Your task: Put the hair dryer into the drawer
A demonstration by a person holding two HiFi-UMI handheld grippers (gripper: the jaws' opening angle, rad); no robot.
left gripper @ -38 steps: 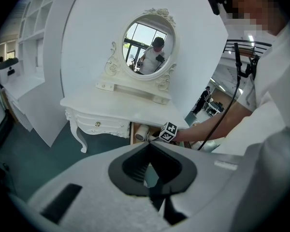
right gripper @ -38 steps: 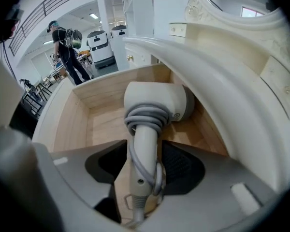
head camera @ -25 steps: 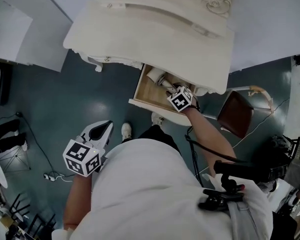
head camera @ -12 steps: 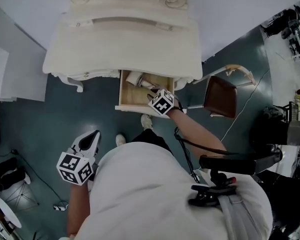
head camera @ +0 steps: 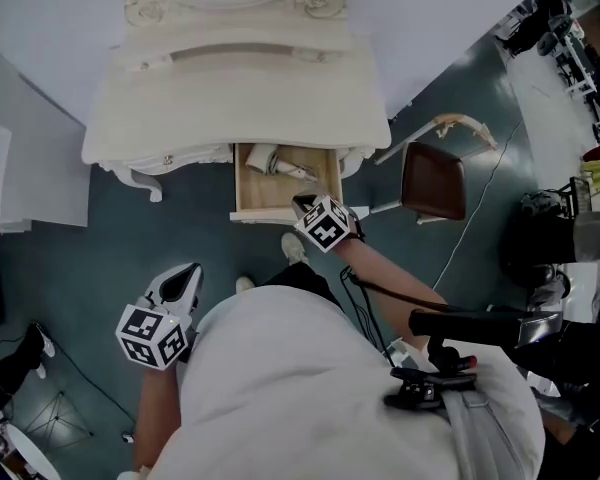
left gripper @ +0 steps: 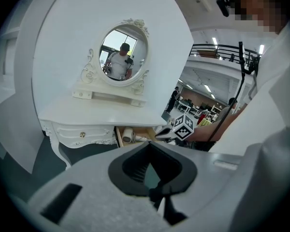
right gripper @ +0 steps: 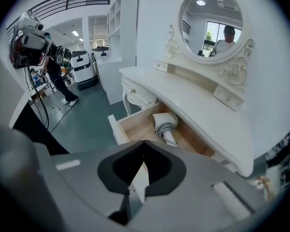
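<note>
Head view: hair dryer lies in the open drawer. Right tongs have just clenched empty at its front edge. Left tongs are clenched, well clear.

The dressing table overhangs and hides the rear of the drawer and part of the hair dryer.

1. The left gripper sits at 8 o'clock in the head view and points toward 1 o'clock. Its jaws meet at the tips and are empty.
2. The right gripper is near centre, aimed at 11 o'clock and tilted down. Its jaws have just been closing and touch, with nothing between them.
3. The right forearm reaches out bare from 4 o'clock.
</note>
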